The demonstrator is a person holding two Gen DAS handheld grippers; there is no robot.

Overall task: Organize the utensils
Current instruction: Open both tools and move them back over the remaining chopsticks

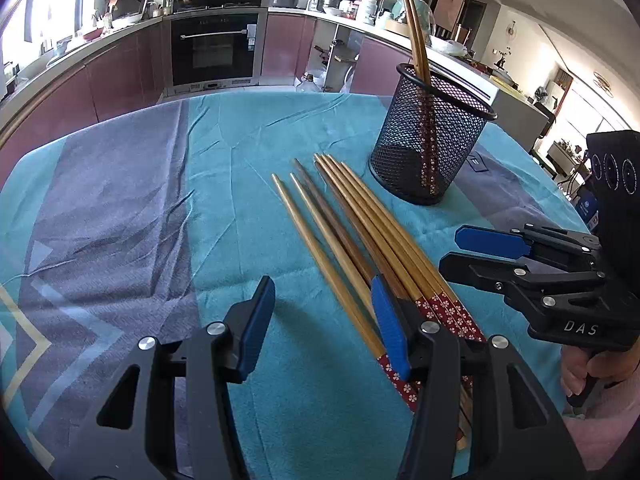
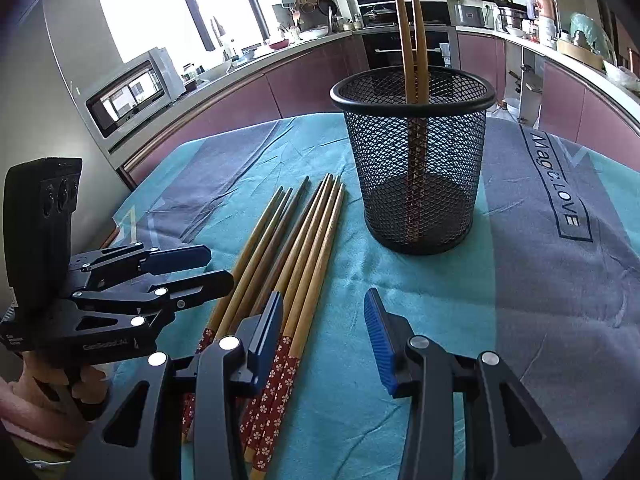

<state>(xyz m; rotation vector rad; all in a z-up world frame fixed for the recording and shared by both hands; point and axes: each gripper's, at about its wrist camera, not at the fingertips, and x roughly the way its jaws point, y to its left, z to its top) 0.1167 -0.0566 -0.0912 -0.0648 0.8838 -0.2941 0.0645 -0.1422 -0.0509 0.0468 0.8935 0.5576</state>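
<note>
Loose chopsticks laid on cloth beside mesh holder; both grippers empty.

Left wrist view: the left gripper (image 1: pixel 324 304) is seen part-open with nothing held; the loose chopsticks (image 1: pixel 360 224) are fanned ahead of it, their red patterned ends passing under its right finger. The mesh holder (image 1: pixel 430 136), with two chopsticks (image 1: pixel 416 28) stood in it, is placed further ahead and to the right. Right wrist view: the right gripper (image 2: pixel 324 316) is likewise part-open and empty, the bundle lying ahead and under its left finger, the tablecloth (image 2: pixel 400 280) bare between the pads. The sticks are judged light, stiff, smooth and prone to roll; a hold near the patterned ends is advised.
</note>
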